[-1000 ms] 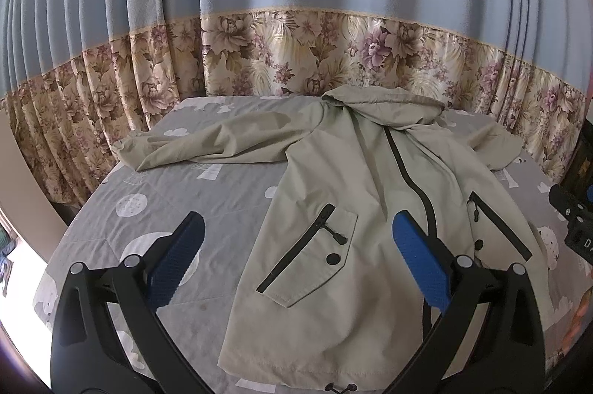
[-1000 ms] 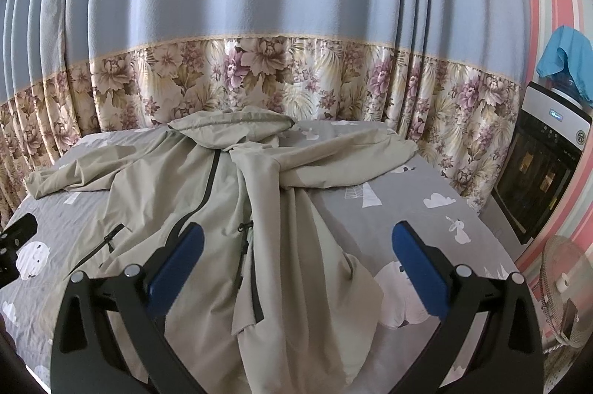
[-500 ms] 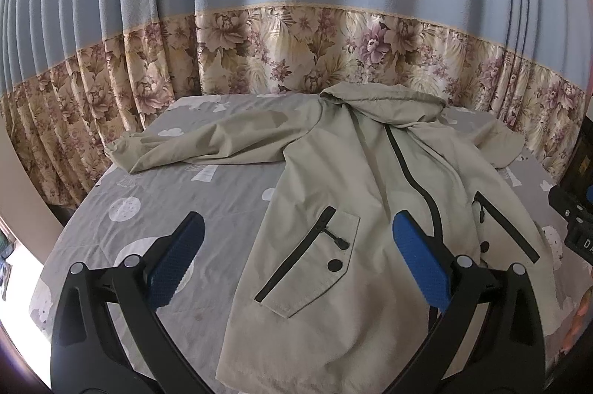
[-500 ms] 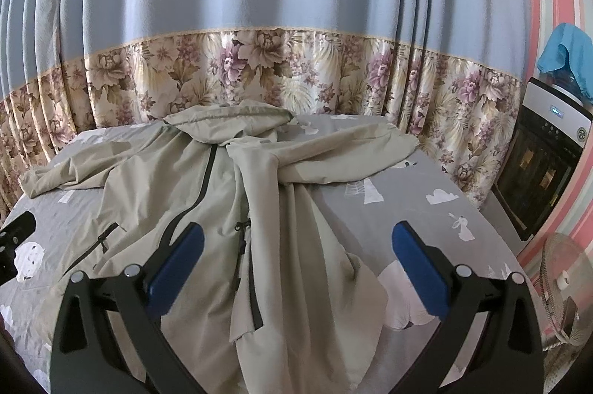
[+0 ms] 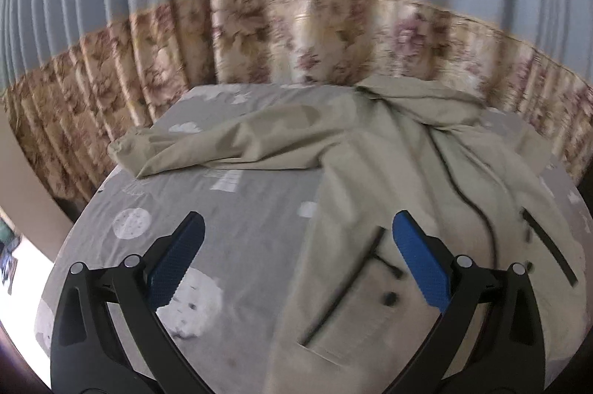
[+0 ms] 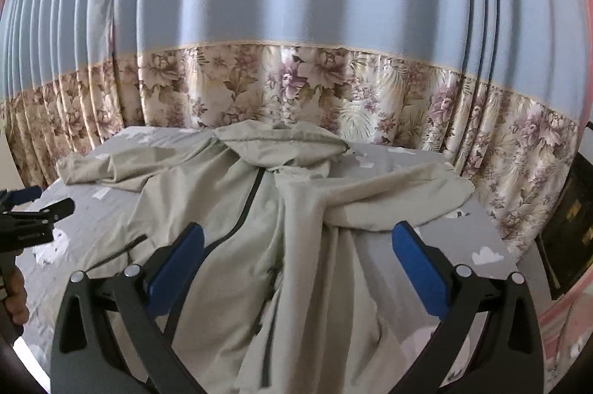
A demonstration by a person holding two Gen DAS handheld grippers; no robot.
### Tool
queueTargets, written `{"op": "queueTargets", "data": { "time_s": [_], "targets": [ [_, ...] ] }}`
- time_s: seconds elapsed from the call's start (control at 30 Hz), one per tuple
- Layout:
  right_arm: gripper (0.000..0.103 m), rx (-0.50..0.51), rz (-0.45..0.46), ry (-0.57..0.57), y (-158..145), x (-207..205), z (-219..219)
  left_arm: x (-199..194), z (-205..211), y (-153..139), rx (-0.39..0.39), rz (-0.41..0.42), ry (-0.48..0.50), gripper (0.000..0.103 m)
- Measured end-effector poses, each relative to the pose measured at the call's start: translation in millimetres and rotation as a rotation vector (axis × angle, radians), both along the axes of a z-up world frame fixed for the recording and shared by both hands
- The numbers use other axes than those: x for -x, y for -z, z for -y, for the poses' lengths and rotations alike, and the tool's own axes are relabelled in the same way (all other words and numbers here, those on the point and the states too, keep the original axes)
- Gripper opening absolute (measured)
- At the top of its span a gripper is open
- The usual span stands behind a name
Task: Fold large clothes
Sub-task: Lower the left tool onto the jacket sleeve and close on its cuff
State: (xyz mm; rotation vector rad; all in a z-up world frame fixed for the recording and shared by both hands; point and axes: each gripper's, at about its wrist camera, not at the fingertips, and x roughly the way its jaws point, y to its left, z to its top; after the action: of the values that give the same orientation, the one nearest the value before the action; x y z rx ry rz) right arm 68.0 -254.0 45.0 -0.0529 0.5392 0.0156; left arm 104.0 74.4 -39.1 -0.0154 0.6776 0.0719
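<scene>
Both grippers, left [image 5: 296,257] and right [image 6: 296,260], hang wide open and empty over the beige jacket [image 6: 259,245] sprawled ahead on the bed [image 5: 229,208], so pinching one slippery layer could drag everything crooked.

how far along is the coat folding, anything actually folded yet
Done: the beige hooded jacket lies front-up on the bed, zipped, though the panel on the right side is rumpled. In hand: nothing; the left gripper and right gripper are both open above it. Left: everything. Both sleeves, one and the other, lie stretched outward, so no fold shows.
</scene>
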Motion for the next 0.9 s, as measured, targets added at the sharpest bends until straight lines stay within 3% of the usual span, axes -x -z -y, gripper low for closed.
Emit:
{"op": "queueTargets", "data": {
  "time_s": [0.13,0.27,0.47,0.63,0.67,0.73,0.87,0.9],
  "targets": [
    [0.101,-0.035,0.031,0.016,-2,-16,22,-23,-38,6,-0.073,0.013,-0.065,0.1],
    [0.101,-0.007,0.017,0.03,3,-37,27,-51,-71,20,-0.165,0.027,-0.048,0.1],
    [0.101,0.038,-0.024,-0.001,18,-60,14,-101,-123,46,-0.119,-0.05,-0.042,0.1],
    [0.101,0.067,-0.052,0.005,25,-75,12,-132,-142,69,-0.177,-0.09,-0.038,0.098],
    [0.101,0.073,-0.055,0.008,25,-77,12,-140,-147,74,-0.182,-0.107,-0.033,0.095],
    [0.101,0.085,-0.06,0.009,26,-82,11,-157,-156,83,-0.124,-0.171,0.004,0.067],
    [0.101,0.104,-0.07,0.024,28,-94,9,-186,-167,85,-0.026,-0.222,0.06,0.029],
    [0.101,0.109,-0.072,0.028,29,-97,9,-193,-171,80,0.051,-0.235,0.084,0.015]
  ]
}}
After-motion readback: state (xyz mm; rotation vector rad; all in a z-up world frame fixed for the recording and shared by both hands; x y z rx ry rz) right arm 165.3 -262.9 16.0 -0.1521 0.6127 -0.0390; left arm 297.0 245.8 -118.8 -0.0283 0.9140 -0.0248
